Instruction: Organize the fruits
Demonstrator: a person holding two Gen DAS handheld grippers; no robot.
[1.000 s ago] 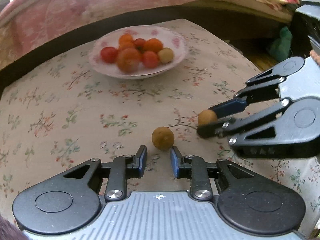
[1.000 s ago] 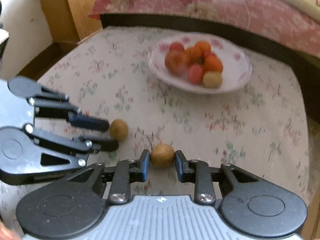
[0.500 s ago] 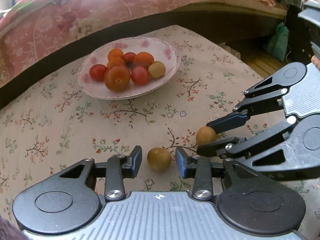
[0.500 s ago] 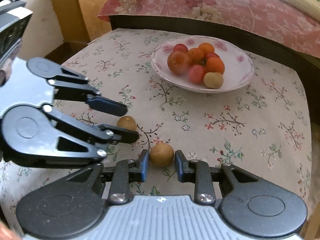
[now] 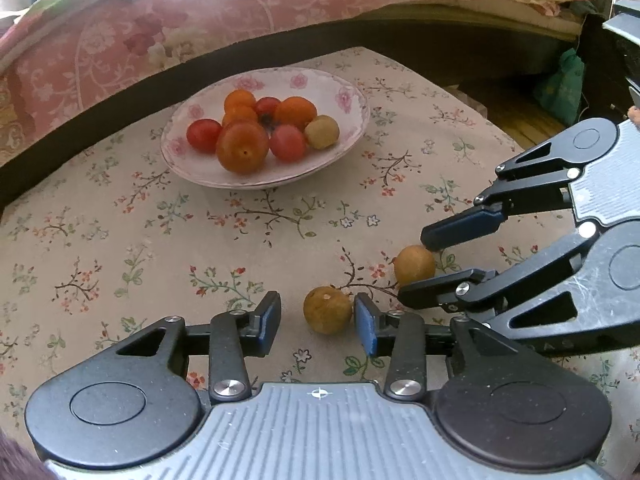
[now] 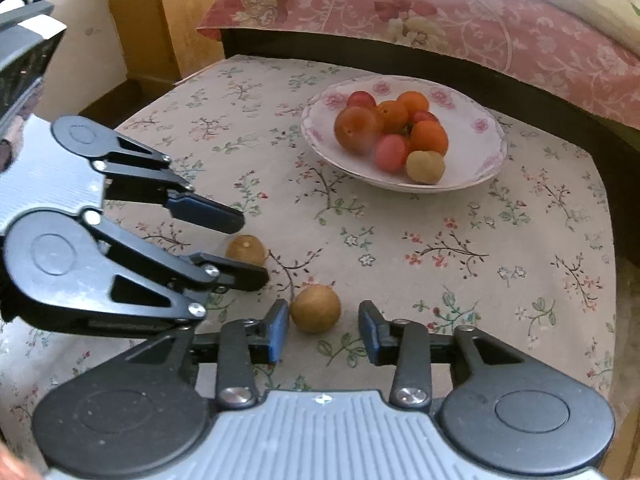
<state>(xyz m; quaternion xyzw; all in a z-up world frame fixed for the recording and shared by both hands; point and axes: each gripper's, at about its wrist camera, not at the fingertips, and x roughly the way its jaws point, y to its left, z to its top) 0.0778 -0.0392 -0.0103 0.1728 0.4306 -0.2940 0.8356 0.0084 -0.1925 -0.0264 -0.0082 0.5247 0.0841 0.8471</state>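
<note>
2 small brown fruits lie on the floral tablecloth (image 5: 120, 248) in the lower middle of both views. Compared with 0.5 s ago, both grippers are seen with wider gaps: then the pads stood close on either side of each fruit, and now clear cloth shows beside them.

In the left wrist view, the nearer brown fruit (image 5: 328, 310) is found between the fingers of the left gripper (image 5: 316, 322), just beside the right pad and apart from the left pad; the jaws are spread and nothing is gripped. In the right wrist view, the other brown fruit (image 6: 315, 308) is seen between the fingers of the right gripper (image 6: 323, 330), close against the left pad, with a wide gap to the right pad; these jaws are also spread and hold nothing.

The 2 grippers are angled toward each other, so each crosses the other's view, and each fruit is partly hidden behind the opposite gripper's lower finger.

Beyond the fruits, a white flowered plate (image 5: 344, 92) is placed in the upper middle, well apart from both grippers, with red and orange fruits (image 5: 242, 148) and 1 pale brown fruit (image 5: 322, 132) heaped in it. A pink floral bedspread (image 5: 200, 20) fills the top of the frame.
</note>
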